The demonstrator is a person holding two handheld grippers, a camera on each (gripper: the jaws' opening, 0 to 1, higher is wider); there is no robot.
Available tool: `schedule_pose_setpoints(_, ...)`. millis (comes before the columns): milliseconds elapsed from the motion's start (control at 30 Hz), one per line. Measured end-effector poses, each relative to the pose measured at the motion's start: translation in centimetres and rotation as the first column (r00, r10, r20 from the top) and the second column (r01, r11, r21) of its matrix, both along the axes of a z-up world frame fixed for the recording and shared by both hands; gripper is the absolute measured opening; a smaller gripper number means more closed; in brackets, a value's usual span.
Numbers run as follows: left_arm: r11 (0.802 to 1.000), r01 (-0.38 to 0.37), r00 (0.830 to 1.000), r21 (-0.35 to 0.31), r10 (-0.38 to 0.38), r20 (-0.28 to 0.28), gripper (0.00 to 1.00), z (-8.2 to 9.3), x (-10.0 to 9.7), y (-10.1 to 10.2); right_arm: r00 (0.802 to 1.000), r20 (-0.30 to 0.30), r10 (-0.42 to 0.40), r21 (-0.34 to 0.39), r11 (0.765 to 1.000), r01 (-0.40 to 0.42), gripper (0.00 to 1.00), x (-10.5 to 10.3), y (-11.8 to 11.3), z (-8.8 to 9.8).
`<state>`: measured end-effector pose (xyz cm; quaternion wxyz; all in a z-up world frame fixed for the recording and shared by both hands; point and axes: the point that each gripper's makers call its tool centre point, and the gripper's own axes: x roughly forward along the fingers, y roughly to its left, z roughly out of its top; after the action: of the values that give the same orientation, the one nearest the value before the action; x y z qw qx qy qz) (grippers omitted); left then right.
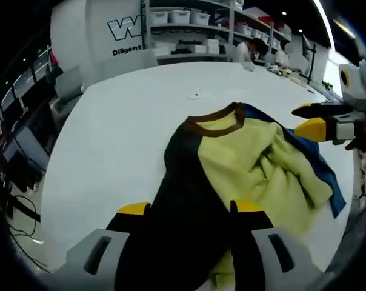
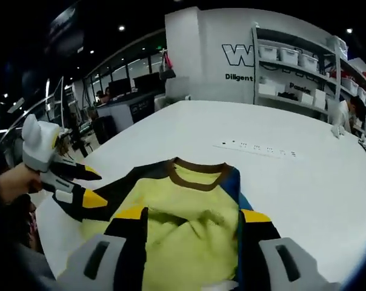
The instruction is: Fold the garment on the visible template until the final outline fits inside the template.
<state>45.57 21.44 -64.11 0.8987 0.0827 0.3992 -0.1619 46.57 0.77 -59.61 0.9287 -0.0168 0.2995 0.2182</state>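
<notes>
Lying crumpled on white table (image 1: 128, 109): soft yellow-black shirt (image 1: 231, 163); left tongs (image 1: 192, 209), right tongs (image 2: 194, 213) both spread, ungrasping.

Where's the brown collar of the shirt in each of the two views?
Left gripper view: the brown collar sits just above centre, at the garment's far end, beyond the left gripper.
Right gripper view: the brown collar lies near centre, above the right gripper.
Shared landmark: the white wall with the large W logo.

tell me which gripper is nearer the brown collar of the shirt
Hard to call. The right gripper sits beside the brown collar at the shirt's edge; the left gripper sits off the opposite side at a similar distance.
</notes>
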Motion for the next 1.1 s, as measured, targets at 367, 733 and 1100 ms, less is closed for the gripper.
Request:
schedule_pose_setpoints(367, 1.0, -0.017, 0.999, 0.023, 0.018, -0.049, 0.59, -2.6, -2.4, 1.6, 0.988, -0.157, -0.006, -0.043, 0.999, 0.0, 0.62, -5.8, 0.1, -4.7)
schedule_pose_setpoints(733, 1.0, 0.0, 1.0, 0.026, 0.0, 0.009, 0.57, -2.8, -2.2, 1.5, 0.981, -0.156, -0.117, -0.11, 0.989, 0.1, 0.44, -9.4, 0.0, -7.3)
schedule_pose_setpoints(1100, 0.997, -0.05, 0.998, 0.053, 0.047, 0.05, 0.09, -2.7, -1.4, 3.1, 0.989, -0.096, -0.113, -0.208, 0.974, 0.091, 0.0, -9.1, -2.0, -6.6)
